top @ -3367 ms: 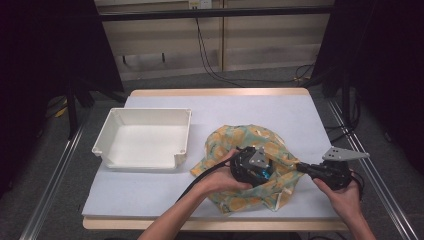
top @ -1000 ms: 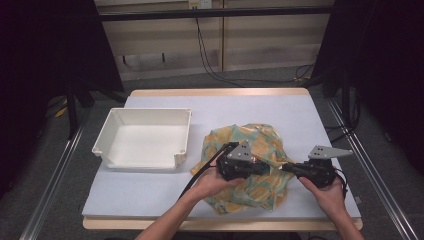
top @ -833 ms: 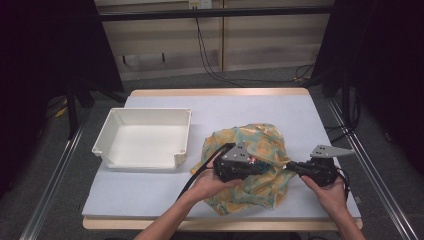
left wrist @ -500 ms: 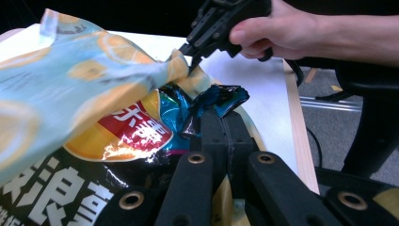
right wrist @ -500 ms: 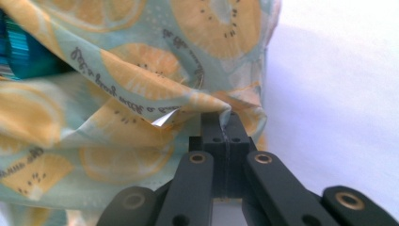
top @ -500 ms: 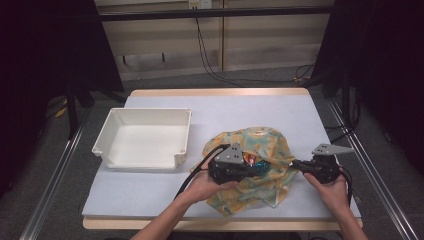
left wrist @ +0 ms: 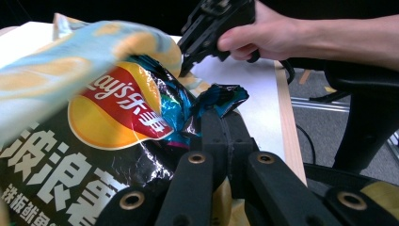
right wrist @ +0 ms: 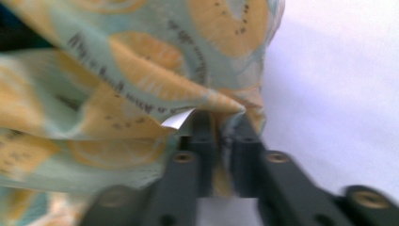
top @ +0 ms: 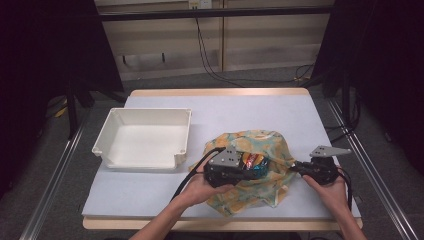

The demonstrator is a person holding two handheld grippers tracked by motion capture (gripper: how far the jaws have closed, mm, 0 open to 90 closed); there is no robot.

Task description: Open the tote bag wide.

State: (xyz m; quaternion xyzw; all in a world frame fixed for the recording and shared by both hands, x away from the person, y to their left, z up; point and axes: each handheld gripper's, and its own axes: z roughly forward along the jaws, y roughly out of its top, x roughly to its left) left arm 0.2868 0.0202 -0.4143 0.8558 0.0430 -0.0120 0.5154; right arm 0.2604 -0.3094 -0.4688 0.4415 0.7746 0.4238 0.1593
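A cloth bag (top: 260, 142) printed with orange and teal lies on the near right of the table. A red, yellow and black chips bag (top: 252, 160) pokes out of its opening. My left gripper (top: 248, 168) is shut on the crumpled edge of the chips bag (left wrist: 117, 108), with its jaws (left wrist: 221, 120) closed together. My right gripper (top: 293, 168) points left at the cloth bag's right edge. Its jaws have just been opening, and a fold of the cloth (right wrist: 141, 61) still sits pinched between them at the right gripper (right wrist: 221, 123). The right gripper (left wrist: 211, 23) also appears behind the chips in the left gripper view.
An empty white tray (top: 150, 111) stands left of the cloth bag. The pale table top (top: 250, 107) stretches behind the bag. Its wooden front edge lies just below both hands, with metal rails on either side. Cables trail from each gripper.
My left gripper has drawn back to the left and toward the near edge, and the chips bag has come into sight at the cloth bag's opening. The right gripper shifted slightly nearer.
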